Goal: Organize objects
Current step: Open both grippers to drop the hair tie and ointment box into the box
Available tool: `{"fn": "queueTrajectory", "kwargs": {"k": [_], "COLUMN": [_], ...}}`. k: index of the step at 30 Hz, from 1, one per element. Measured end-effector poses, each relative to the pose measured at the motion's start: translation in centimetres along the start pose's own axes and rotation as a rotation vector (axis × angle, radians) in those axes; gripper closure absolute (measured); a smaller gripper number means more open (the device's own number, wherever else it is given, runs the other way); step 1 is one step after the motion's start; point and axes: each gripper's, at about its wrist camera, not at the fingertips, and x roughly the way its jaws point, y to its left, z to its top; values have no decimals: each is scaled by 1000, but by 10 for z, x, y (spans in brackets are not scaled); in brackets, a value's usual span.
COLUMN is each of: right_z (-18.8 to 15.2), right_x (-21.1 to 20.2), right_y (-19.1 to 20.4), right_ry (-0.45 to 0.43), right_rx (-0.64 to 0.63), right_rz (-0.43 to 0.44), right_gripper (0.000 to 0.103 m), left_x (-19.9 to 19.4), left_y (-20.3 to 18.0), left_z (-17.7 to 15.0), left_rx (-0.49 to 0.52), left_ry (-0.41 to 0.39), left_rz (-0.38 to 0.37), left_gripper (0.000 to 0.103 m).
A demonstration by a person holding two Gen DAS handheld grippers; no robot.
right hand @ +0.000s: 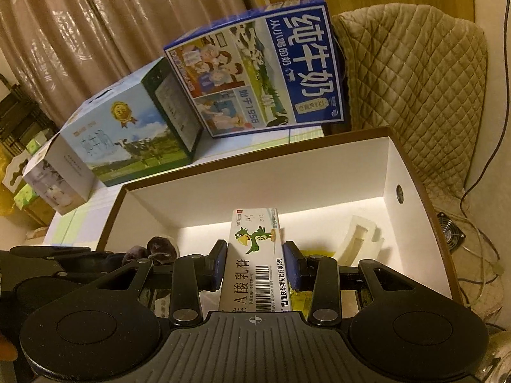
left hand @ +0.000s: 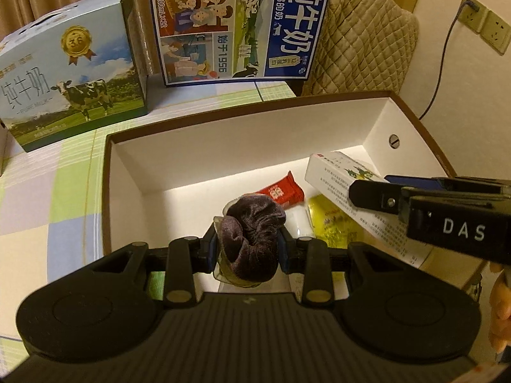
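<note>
Beige curtains and two milk cartons stand behind the white box (left hand: pixel 377 121) on a checked tablecloth. At frame centre, the left gripper (left hand: pixel 247 245) is closed on a dark scrunchie (left hand: pixel 252 233), soft and light, squeezed at its middle. The right gripper (right hand: pixel 255 266) clamps a stiff, light ointment carton (right hand: pixel 255 255) by its long sides. Both point steeply down into the box; probably neither item touches the floor.

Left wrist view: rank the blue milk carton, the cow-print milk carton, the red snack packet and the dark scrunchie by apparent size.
1. Blue milk carton and cow-print milk carton: alike, unranked.
2. Dark scrunchie, enlarged by nearness.
3. Red snack packet.
</note>
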Motion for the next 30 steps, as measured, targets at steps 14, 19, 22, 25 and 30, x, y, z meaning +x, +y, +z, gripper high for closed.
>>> {"fn": "queueTrajectory", "kwargs": {"k": [14, 19, 22, 25, 30], "right_z": [12, 13, 15, 19, 20], "right_x": [25, 31, 34, 33, 28], "right_y": [-9, -8, -10, -13, -15], "right_ry": [6, -9, -51, -85, -66], "right_rx": [27, 36, 81, 113, 106], "right_rz": [-1, 6, 18, 35, 22], "right_gripper": [68, 67, 68, 67, 67], "left_x": [22, 19, 17, 13, 3], "left_y": [11, 19, 23, 26, 28], "left_z": [17, 19, 19, 19, 16], "left_rx": [-17, -30, -40, -49, -59], "left_ry": [-10, -19, -24, -30, -40], "left_rz": [23, 27, 26, 20, 4], "left_gripper": [41, 38, 33, 30, 26]}}
